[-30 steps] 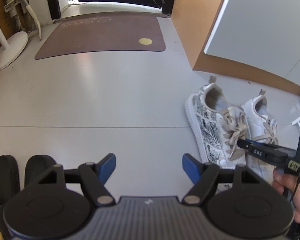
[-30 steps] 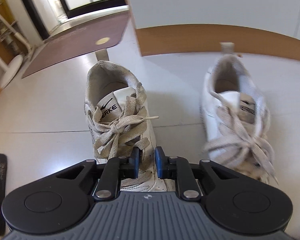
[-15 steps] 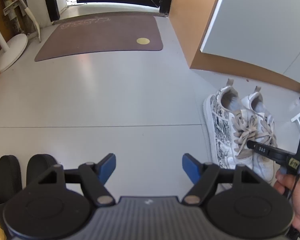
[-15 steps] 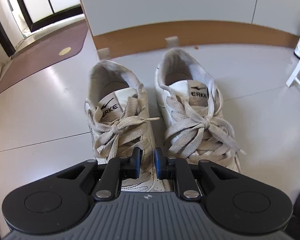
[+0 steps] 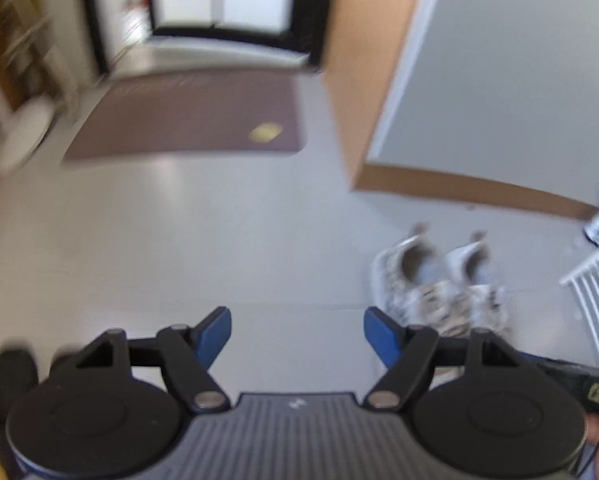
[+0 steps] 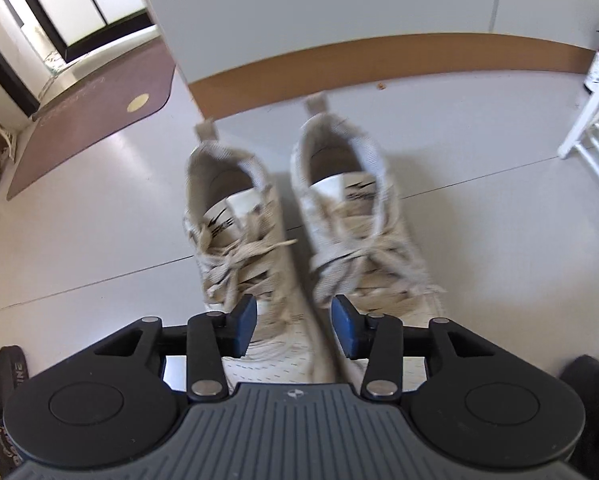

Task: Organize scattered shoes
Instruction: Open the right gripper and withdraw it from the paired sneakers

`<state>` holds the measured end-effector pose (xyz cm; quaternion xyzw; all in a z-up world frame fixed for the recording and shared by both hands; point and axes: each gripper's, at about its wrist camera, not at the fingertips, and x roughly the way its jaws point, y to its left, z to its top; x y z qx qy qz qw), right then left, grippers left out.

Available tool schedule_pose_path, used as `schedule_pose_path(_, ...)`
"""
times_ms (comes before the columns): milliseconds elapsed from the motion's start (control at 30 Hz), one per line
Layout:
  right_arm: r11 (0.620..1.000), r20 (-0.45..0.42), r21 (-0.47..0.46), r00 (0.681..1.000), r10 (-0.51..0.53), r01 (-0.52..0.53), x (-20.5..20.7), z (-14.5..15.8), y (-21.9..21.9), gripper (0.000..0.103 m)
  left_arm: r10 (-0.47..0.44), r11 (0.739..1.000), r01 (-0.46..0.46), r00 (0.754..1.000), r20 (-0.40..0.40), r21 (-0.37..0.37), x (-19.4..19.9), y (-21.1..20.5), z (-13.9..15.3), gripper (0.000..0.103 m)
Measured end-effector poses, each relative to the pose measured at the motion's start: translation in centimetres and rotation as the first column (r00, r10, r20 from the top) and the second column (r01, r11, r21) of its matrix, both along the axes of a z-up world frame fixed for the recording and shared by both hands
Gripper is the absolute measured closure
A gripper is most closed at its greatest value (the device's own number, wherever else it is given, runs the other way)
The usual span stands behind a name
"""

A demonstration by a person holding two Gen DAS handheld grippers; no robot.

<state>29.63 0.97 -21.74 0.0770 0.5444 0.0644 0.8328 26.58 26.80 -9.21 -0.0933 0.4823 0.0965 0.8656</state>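
Sitting side by side on the grey floor (image 6: pixel 79 216): left sneaker (image 6: pixel 235 240) and right sneaker (image 6: pixel 359 224), nearly touching, near the wood-trimmed cabinet base (image 6: pixel 339 60). Long axes parallel, running 6-to-12 in the right wrist view; heels and pull tabs at 12 toward the cabinet, toes at 6 under the tool. Reads as a tidy pair already, lying as the task wants.

Right gripper (image 6: pixel 293 322) hovering over the toe ends, blue pads spread apart, nothing between them but laces and toe box below; no clamp. Pair dead ahead at 12 from those fingers, gap straddling the seam between the two shoes.

Left gripper (image 5: pixel 297 332) also spread wide, empty, over bare floor. Same pair at about 2 o'clock from it, blurred, well apart. Right hand clearly nearer.

Dark slippers (image 6: pixel 3 380) at 8 o'clock in the right view, edge of frame, lying together; orientation hard to tell. Brown doormat (image 5: pixel 187 116) at 11 from the left tool.

Fits either just-released pair or pre-grasp check; can't settle which.
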Motion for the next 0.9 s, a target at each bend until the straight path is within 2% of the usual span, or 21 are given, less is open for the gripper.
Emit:
schedule_pose_path(33, 1.000, -0.016, 0.004, 1.000, 0.002, -0.002, -0.1, 0.6, -0.6, 0.050, -0.006, 1.000, 0.006, 1.000, 0.003, 0.004, 0.7, -0.8, 0.7, 0.027)
schedule_pose_path(100, 1.000, -0.064, 0.009, 0.998, 0.018, -0.018, -0.2, 1.5, -1.5, 0.040, -0.020, 1.000, 0.020, 1.000, 0.005, 0.014, 2.0, -2.4, 2.1, 0.025)
schedule_pose_path(167, 0.998, -0.115, 0.035, 0.992, 0.054, -0.050, -0.6, 2.3, -2.2, 0.040, -0.058, 0.997, 0.059, 0.997, -0.041, 0.039, 3.5, -4.1, 3.1, 0.026)
schedule_pose_path(200, 0.996, -0.141, 0.051, 0.987, 0.075, -0.068, -0.8, 2.8, -2.5, 0.039, -0.042, 0.998, 0.045, 0.997, -0.063, 0.046, 4.0, -4.8, 3.8, 0.026)
schedule_pose_path(267, 0.993, -0.131, 0.048, 0.985, 0.114, -0.109, -1.9, 4.6, -3.6, 0.032, -0.012, 0.998, 0.018, 0.994, -0.105, 0.056, 5.0, -6.3, 5.1, 0.026)
schedule_pose_path(333, 0.990, -0.121, 0.057, 0.983, 0.136, -0.130, -2.7, 5.8, -4.7, 0.029, -0.019, 0.999, 0.023, 0.994, -0.111, 0.040, 5.1, -8.6, 6.8, 0.026)
schedule_pose_path(533, 0.991, -0.109, 0.096, 0.989, 0.101, -0.091, -4.4, 8.8, -9.9, 0.025, -0.018, 0.999, 0.024, 0.993, -0.119, 0.042, 2.8, -13.4, 9.1, 0.025)
schedule_pose_path(733, 0.989, -0.060, 0.119, 0.993, 0.098, -0.090, -6.5, 11.6, -13.4, 0.012, -0.028, 0.999, 0.036, 0.983, -0.179, 0.041, -0.5, -17.2, 9.2, 0.025)
schedule_pose_path(900, 0.984, -0.018, 0.175, 0.999, 0.029, -0.026, -8.1, 13.8, -17.4, 0.006, -0.021, 1.000, 0.021, 0.987, -0.160, -0.001, -3.4, -19.1, 9.9, 0.025)
